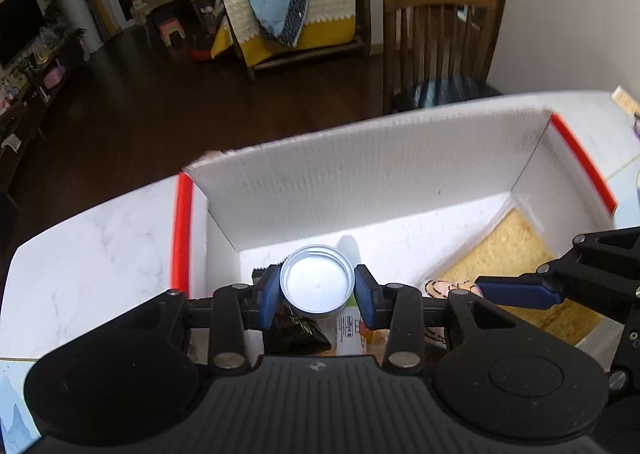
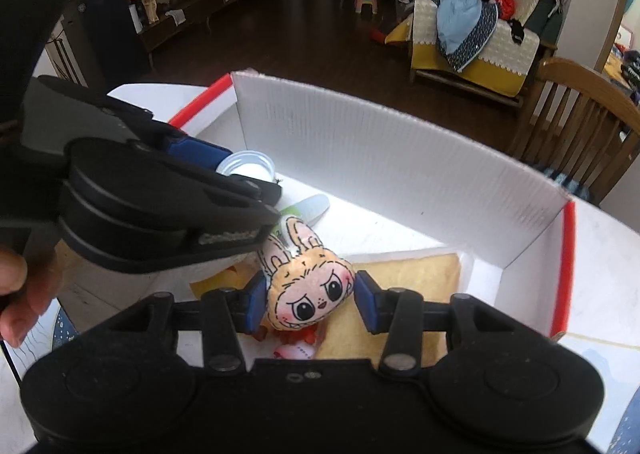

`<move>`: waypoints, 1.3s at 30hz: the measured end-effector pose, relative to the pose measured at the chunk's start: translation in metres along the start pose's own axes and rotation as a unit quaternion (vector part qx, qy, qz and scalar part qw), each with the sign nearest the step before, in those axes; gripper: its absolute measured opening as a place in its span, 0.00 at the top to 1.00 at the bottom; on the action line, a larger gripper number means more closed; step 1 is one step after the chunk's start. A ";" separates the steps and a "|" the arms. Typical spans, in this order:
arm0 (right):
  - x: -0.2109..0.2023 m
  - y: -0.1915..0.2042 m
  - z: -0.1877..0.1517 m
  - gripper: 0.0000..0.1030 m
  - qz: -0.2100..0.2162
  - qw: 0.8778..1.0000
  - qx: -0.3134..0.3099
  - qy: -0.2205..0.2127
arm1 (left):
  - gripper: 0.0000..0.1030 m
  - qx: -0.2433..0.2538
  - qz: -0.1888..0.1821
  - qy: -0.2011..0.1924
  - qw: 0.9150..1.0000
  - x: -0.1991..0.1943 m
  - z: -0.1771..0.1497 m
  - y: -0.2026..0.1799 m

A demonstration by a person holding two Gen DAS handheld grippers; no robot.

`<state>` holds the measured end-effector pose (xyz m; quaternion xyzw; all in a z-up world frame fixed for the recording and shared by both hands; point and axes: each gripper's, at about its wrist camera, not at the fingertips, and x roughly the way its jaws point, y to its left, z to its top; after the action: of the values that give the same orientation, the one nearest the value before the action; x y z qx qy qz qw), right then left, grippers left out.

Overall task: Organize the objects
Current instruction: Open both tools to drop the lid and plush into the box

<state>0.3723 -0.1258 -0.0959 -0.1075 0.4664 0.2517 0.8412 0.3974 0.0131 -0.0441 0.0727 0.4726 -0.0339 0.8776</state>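
Observation:
My left gripper (image 1: pixel 317 294) is shut on the white round cap of a bottle (image 1: pixel 316 284), held upright just inside the near left corner of a white corrugated box (image 1: pixel 360 182) with red edges. A black packet (image 1: pixel 296 330) lies under the bottle. My right gripper (image 2: pixel 310 304) is shut on a plush bunny head (image 2: pixel 308 288), low over a yellow cloth (image 2: pixel 404 294) on the box floor. The right wrist view also shows the left gripper (image 2: pixel 244 170) with the bottle cap (image 2: pixel 250 166) at upper left. One blue finger (image 1: pixel 516 292) of the right gripper reaches in at the right of the left wrist view.
The box stands on a white marble table (image 1: pixel 92 238). Small packets (image 2: pixel 296 350) lie on the box floor under the bunny. A wooden chair (image 1: pixel 436 38) stands behind the table's far edge. A person's hand (image 2: pixel 16 294) shows at the left.

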 end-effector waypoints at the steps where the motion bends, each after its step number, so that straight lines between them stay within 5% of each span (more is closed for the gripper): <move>1: 0.002 0.000 -0.001 0.57 -0.001 1.000 0.001 0.002 | 0.63 0.003 -0.001 0.004 1.000 0.002 -0.001 -0.002; 15: 0.010 -0.008 0.001 0.55 0.007 1.000 0.019 0.016 | 0.63 -0.016 -0.022 0.032 0.999 0.016 0.001 0.000; 19: 0.007 -0.009 0.000 0.53 0.013 1.000 0.019 0.012 | 0.41 -0.043 -0.033 0.025 0.998 0.011 0.001 0.006; 29: -0.014 -0.012 -0.006 0.40 0.019 1.000 0.020 -0.013 | 0.40 -0.050 -0.038 0.005 0.998 -0.015 0.000 0.007; 39: -0.053 -0.009 -0.012 0.38 0.005 0.999 0.007 -0.033 | 0.40 -0.039 -0.037 -0.020 0.998 -0.056 -0.005 0.005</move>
<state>0.3451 -0.1557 -0.0583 -0.0914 0.4407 0.2561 0.8555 0.3634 0.0183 0.0000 0.0196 0.4586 -0.0495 0.8870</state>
